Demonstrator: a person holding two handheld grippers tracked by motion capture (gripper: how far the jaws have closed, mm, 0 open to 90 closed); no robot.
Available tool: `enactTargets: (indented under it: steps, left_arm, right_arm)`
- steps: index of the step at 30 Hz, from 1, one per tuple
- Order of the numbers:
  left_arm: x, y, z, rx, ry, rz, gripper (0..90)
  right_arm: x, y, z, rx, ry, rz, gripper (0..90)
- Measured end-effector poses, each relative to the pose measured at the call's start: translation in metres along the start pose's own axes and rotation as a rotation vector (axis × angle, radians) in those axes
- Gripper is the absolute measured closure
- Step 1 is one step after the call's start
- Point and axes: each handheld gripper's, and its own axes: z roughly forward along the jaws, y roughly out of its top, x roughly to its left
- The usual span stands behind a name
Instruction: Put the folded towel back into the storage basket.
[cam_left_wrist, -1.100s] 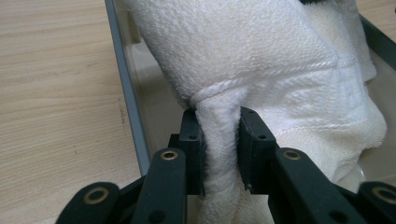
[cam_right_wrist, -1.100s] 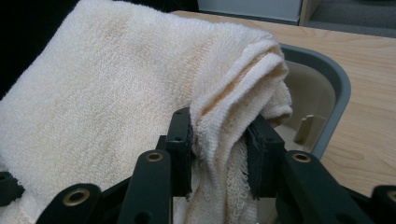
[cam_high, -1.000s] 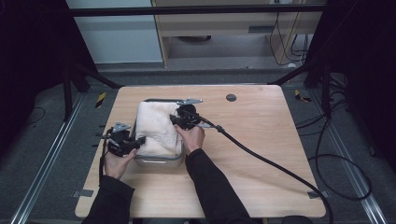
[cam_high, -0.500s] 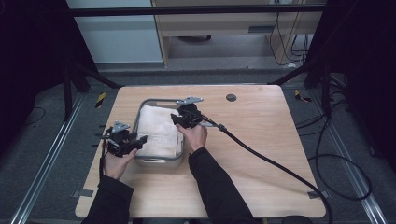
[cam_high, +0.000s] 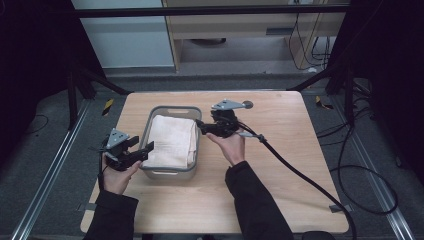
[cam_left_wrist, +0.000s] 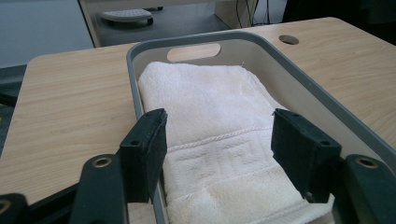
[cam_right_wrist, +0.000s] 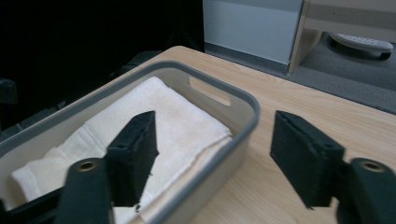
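A folded white towel (cam_high: 172, 140) lies flat inside a grey plastic bin (cam_high: 172, 108) at the table's left middle. My left gripper (cam_high: 142, 147) is at the bin's near-left corner, open. In the left gripper view its jaws straddle the bin's left wall, with the towel (cam_left_wrist: 210, 107) in front of them and nothing held. My right gripper (cam_high: 202, 126) hovers open just off the bin's right rim. In the right gripper view the bin's rim (cam_right_wrist: 233, 93) runs between the jaws, and the towel (cam_right_wrist: 154, 112) lies to the left of it.
The bin stands on a wooden table (cam_high: 280, 165) with bare room to its right and front. A round cable hole (cam_high: 248, 104) sits near the far edge. The right gripper's thick black cable (cam_high: 295, 170) trails across the table's right side.
The towel has settled lower and flatter into the bin. My right gripper has drawn back to the right, off the towel to the bin's right rim. The left gripper has hardly moved.
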Motion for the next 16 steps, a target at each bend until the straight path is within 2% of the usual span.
enactTargets:
  steps: [3,4,5,6,7,8,9,10,11,12,13,16]
  left_arm:
    - [-0.001,-0.005,-0.002,-0.003,0.005,0.002,33.3]
    - [-0.002,-0.006,-0.003,-0.005,0.008,0.004,32.9]
    - [-0.002,-0.008,-0.004,-0.007,0.014,0.007,32.9]
    - [-0.001,-0.01,-0.005,-0.007,0.015,0.004,32.3]
    - [-0.001,-0.011,-0.006,-0.005,0.013,0.001,32.3]
    - [0.0,-0.013,-0.007,-0.008,0.014,-0.001,32.0]
    - [0.001,-0.014,-0.008,-0.013,0.018,-0.004,31.6]
    - [0.002,-0.016,-0.01,-0.017,0.018,-0.009,30.5]
    - [0.004,-0.017,-0.011,-0.019,0.02,-0.013,30.5]
    - [0.005,-0.019,-0.012,-0.018,0.02,-0.017,29.9]
    - [0.006,-0.022,-0.014,-0.02,0.021,-0.018,29.9]
    - [0.013,-0.029,-0.021,-0.04,0.021,-0.036,29.1]
  right_arm:
    - [-0.011,-0.007,-0.024,-0.007,-0.002,0.0,25.2]
    - [-0.019,-0.014,-0.04,-0.008,-0.012,-0.003,22.7]
    - [-0.019,-0.014,-0.04,-0.008,-0.012,-0.003,22.7]
    - [-0.029,-0.023,-0.056,-0.026,-0.016,0.008,21.4]
    - [-0.029,-0.023,-0.056,-0.026,-0.016,0.008,21.4]
    - [-0.034,-0.028,-0.063,-0.024,-0.01,0.017,20.4]
    - [-0.039,-0.033,-0.071,-0.024,-0.013,0.023,19.9]
    - [-0.049,-0.045,-0.086,-0.022,-0.035,0.026,19.0]
    - [-0.049,-0.045,-0.086,-0.022,-0.035,0.026,19.0]
    - [-0.059,-0.06,-0.1,-0.027,-0.055,0.028,18.2]
    - [-0.059,-0.06,-0.1,-0.027,-0.055,0.028,18.2]
    - [-0.073,-0.083,-0.122,-0.039,-0.08,0.048,18.0]
